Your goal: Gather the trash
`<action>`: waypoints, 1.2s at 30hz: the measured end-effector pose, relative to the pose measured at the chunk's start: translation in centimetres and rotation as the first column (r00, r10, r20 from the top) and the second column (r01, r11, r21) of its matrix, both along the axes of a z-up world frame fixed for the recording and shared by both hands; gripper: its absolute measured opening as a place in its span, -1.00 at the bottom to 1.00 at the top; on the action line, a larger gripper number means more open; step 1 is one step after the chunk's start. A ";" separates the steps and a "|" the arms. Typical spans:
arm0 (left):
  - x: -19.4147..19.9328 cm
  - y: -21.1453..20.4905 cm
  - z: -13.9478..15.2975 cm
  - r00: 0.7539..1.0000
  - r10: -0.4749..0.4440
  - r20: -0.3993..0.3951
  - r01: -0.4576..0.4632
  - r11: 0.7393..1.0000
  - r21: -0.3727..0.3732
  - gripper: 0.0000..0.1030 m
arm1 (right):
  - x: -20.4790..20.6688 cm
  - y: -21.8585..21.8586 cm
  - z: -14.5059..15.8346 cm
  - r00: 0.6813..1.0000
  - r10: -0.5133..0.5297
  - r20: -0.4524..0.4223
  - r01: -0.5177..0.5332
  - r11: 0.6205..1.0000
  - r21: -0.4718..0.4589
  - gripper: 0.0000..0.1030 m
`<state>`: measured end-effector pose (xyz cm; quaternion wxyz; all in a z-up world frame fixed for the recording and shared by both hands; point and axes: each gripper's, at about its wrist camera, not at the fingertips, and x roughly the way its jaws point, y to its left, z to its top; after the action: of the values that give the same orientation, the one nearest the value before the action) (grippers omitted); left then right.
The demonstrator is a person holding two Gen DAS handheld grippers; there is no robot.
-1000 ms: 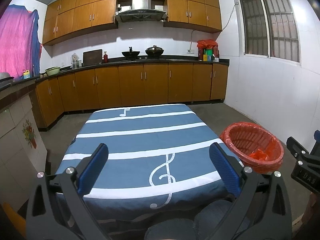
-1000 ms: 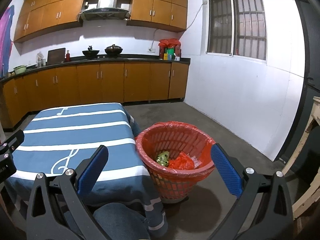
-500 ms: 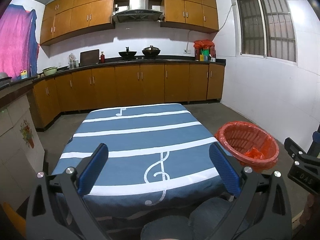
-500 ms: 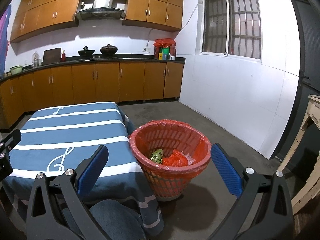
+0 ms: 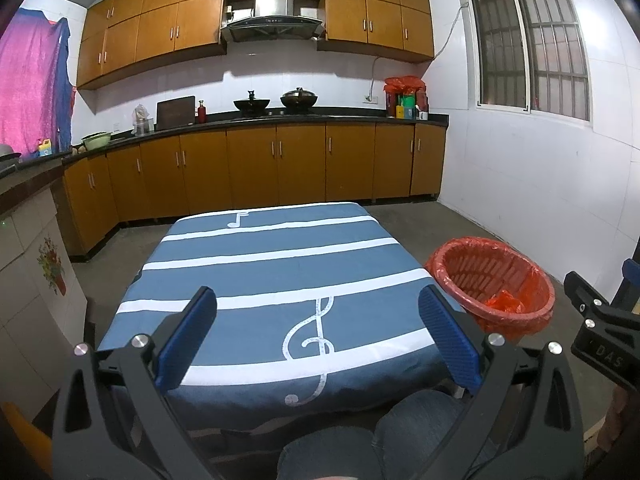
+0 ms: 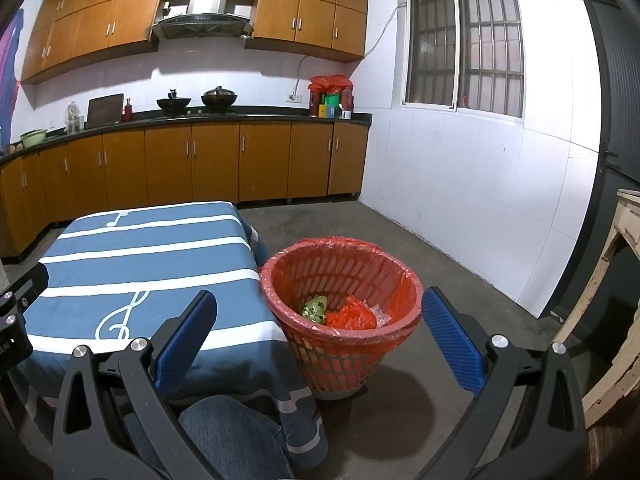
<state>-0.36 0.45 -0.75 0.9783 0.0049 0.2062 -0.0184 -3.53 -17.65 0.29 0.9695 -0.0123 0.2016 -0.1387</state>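
Observation:
A red basket bin (image 6: 341,280) lined with a red bag stands on the floor at the table's right side; it also shows in the left wrist view (image 5: 492,280). Inside it lie a green crumpled wrapper (image 6: 314,309), red plastic (image 6: 352,316) and some clear plastic. The table (image 5: 276,264) wears a blue cloth with white stripes and music notes, and no trash shows on it. My left gripper (image 5: 318,334) is open and empty above the table's near edge. My right gripper (image 6: 320,338) is open and empty, held in front of the bin.
Wooden kitchen cabinets (image 5: 276,168) and a dark counter with woks run along the far wall. A white tiled wall (image 6: 480,200) is on the right. A worn wooden table (image 6: 616,300) stands at the far right. My knees in jeans (image 6: 232,436) are below the grippers.
Both grippers have drawn back and risen a little, so the table and bin look farther and lower. Both stay open and empty.

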 end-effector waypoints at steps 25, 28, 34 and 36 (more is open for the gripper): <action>0.0 0.1 -0.4 1.000 0.000 -0.010 0.000 1.000 -0.009 0.92 | 0.0 -0.3 -0.2 1.000 -0.003 -0.009 0.003 1.000 0.007 0.97; 0.0 0.0 -0.5 1.000 0.000 -0.011 0.000 1.000 -0.009 0.92 | 0.0 -0.3 -0.2 1.000 -0.003 -0.010 0.003 1.000 0.007 0.97; 0.1 0.1 -0.4 1.000 -0.001 -0.011 0.001 1.000 -0.009 0.92 | 0.1 -0.3 -0.4 1.000 -0.005 -0.013 0.005 1.000 0.008 0.97; 0.0 0.1 -0.5 1.000 -0.001 -0.012 0.001 1.000 -0.009 0.92 | 0.1 -0.3 -0.4 1.000 -0.005 -0.013 0.005 1.000 0.008 0.97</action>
<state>-0.32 0.51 -1.23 0.9771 0.0006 0.2119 -0.0199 -3.46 -17.98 -0.11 0.9679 -0.0086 0.2083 -0.1402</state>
